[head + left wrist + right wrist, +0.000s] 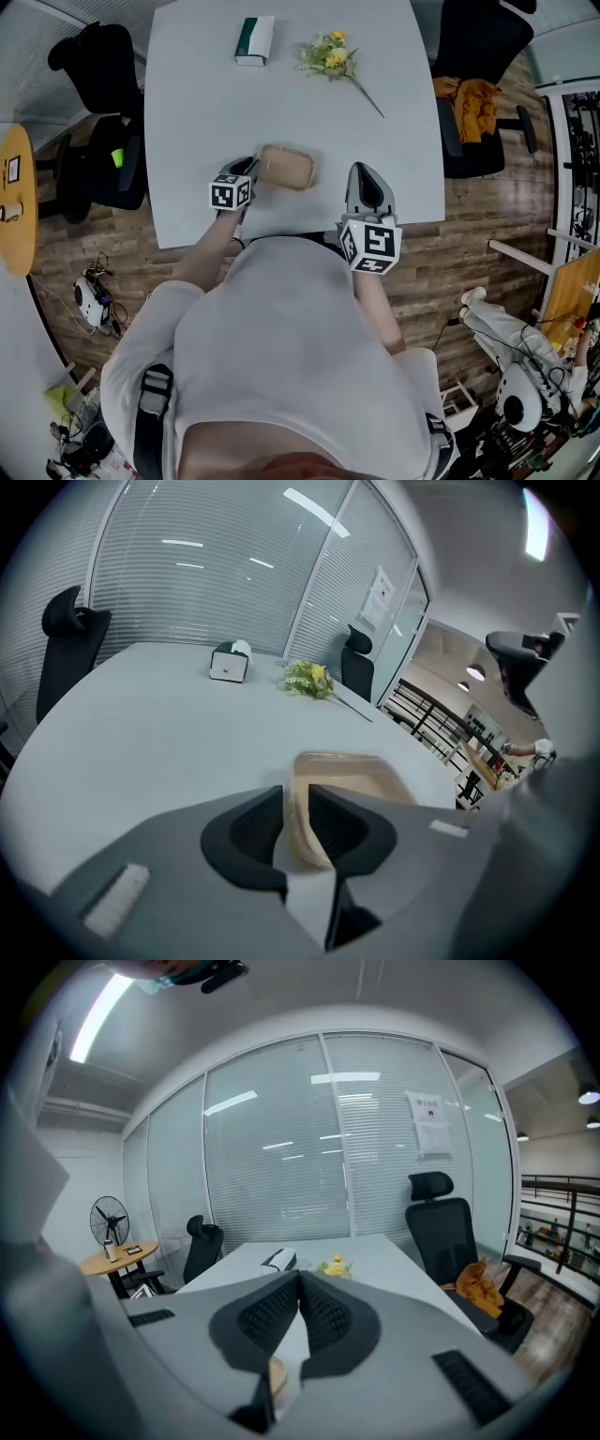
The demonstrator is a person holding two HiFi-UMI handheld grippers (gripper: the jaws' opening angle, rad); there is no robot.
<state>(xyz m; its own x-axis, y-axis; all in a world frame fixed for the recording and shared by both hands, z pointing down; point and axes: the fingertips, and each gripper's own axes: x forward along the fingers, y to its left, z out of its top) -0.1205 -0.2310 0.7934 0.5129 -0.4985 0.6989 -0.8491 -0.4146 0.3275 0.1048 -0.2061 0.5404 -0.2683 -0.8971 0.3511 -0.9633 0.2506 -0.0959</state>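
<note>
A shallow tan container (289,168) lies near the front edge of the pale grey table (187,141). My left gripper (251,172) is at its left end. In the left gripper view the left gripper (296,819) is shut on the tan container (352,775), with the rim wall pinched between the two black pads. My right gripper (364,171) hovers just right of the container near the table's front edge. In the right gripper view the right gripper (300,1283) has its pads pressed together with nothing between them.
A white and green tissue box (254,40) and a sprig of yellow flowers (330,54) lie at the table's far end. Black office chairs (103,66) flank the table; the right chair holds an orange cloth (473,103). A round wooden side table (14,202) stands at the left.
</note>
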